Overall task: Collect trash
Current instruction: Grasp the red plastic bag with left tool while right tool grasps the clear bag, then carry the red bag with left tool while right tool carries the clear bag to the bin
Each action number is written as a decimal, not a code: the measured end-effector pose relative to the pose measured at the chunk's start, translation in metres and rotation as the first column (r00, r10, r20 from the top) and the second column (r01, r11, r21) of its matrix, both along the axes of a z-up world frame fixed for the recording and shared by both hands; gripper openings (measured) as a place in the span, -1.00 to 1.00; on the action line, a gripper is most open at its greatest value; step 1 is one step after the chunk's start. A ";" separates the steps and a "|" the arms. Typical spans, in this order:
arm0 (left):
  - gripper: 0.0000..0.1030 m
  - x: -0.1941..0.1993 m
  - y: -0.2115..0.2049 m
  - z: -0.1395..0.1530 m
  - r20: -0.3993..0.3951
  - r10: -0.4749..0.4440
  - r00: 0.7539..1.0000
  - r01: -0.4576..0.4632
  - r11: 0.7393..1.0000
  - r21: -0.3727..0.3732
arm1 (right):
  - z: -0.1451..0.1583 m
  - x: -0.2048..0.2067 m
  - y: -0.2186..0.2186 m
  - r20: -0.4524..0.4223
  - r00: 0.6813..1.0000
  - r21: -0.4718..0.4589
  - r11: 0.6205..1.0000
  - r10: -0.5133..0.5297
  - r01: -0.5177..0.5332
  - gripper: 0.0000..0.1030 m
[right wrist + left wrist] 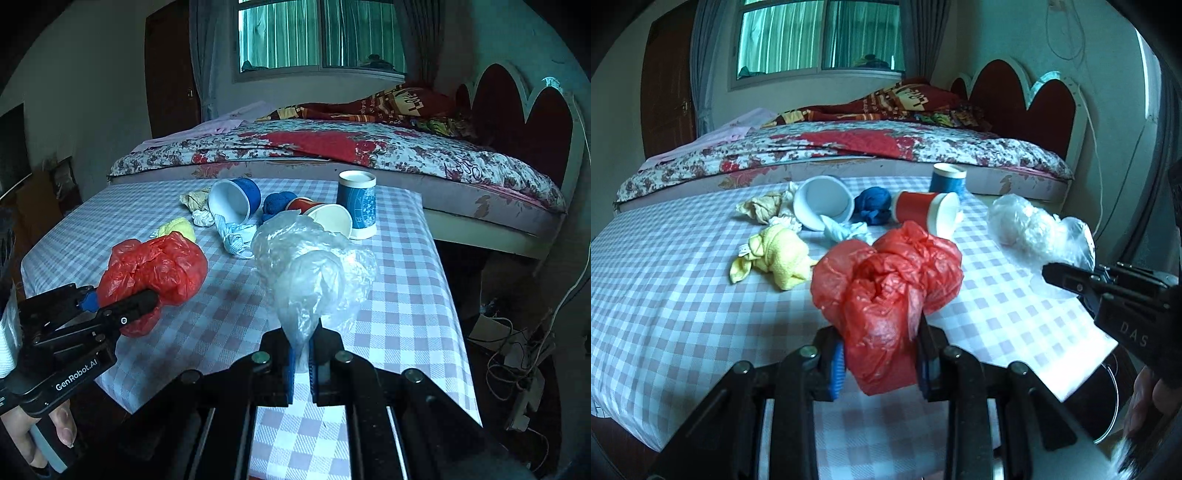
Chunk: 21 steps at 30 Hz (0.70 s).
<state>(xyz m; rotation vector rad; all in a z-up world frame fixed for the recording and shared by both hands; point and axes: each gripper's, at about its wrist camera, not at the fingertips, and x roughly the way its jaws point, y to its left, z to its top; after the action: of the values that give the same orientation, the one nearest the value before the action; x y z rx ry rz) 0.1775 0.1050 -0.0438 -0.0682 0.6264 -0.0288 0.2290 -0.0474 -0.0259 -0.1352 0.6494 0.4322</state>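
Checked table [406, 325]: beneath both tools.
Red plastic bag [886, 291]: pinched between left gripper [881, 363] fingers, nearly closed.
Clear plastic bag [314, 273]: neck clamped in right gripper [301, 369], almost shut.
Paper cups [351, 203]: beyond fingertips.
Advice: grip firm, lift clear, avoid snagging cloth.

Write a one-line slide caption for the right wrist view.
Right gripper pinches a clear plastic bag; left gripper clamps a red plastic bag.

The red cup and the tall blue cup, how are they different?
The red cup lies tipped on its side, mouth facing us; the tall blue cup stands upright. The red cup is plain red; the blue one is patterned, with a white rim. Both are paper cups on the checked tablecloth.
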 end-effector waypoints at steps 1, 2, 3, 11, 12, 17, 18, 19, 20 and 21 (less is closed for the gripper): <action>-0.40 -0.003 -0.004 0.002 0.008 -0.006 1.000 0.006 1.000 0.005 | 0.001 -0.004 -0.005 0.005 1.000 0.004 1.000 -0.006 0.006 -0.88; -0.40 -0.006 -0.008 0.004 0.012 -0.012 1.000 0.012 1.000 0.009 | 0.002 -0.008 -0.009 0.011 1.000 0.006 1.000 -0.012 0.012 -0.88; -0.40 -0.009 -0.012 0.005 0.015 -0.017 1.000 0.017 1.000 0.010 | 0.003 -0.012 -0.013 0.015 1.000 0.007 1.000 -0.017 0.017 -0.88; -0.40 -0.024 -0.039 0.014 0.043 -0.058 0.997 0.058 0.998 0.013 | 0.006 -0.038 -0.050 0.040 0.997 0.022 0.998 -0.063 0.062 -0.88; -0.41 -0.025 -0.043 0.014 0.045 -0.065 0.997 0.064 0.998 0.017 | 0.005 -0.042 -0.056 0.044 0.996 0.021 0.997 -0.072 0.071 -0.88; -0.41 -0.031 -0.063 0.014 0.053 -0.105 0.993 0.104 0.994 0.021 | 0.004 -0.055 -0.079 0.055 0.991 0.039 0.992 -0.119 0.117 -0.88; -0.41 -0.032 -0.068 0.015 0.054 -0.112 0.992 0.111 0.994 0.023 | 0.004 -0.057 -0.083 0.057 0.990 0.041 0.992 -0.126 0.123 -0.88; -0.41 -0.033 -0.073 0.015 0.055 -0.121 0.991 0.120 0.993 0.025 | 0.004 -0.059 -0.088 0.060 0.989 0.043 0.990 -0.134 0.131 -0.88; -0.41 -0.033 -0.077 0.015 0.057 -0.129 0.990 0.128 0.991 0.024 | 0.004 -0.061 -0.093 0.064 0.988 0.045 0.989 -0.142 0.140 -0.88; -0.41 -0.035 -0.081 0.015 0.060 -0.136 0.989 0.135 0.991 0.023 | 0.004 -0.063 -0.098 0.065 0.986 0.045 0.988 -0.152 0.149 -0.88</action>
<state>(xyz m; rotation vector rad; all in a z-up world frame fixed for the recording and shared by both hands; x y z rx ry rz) 0.1428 0.0241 -0.0292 -0.0058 0.5689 -0.1560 0.1657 -0.1456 -0.0222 -0.0619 0.5789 0.2935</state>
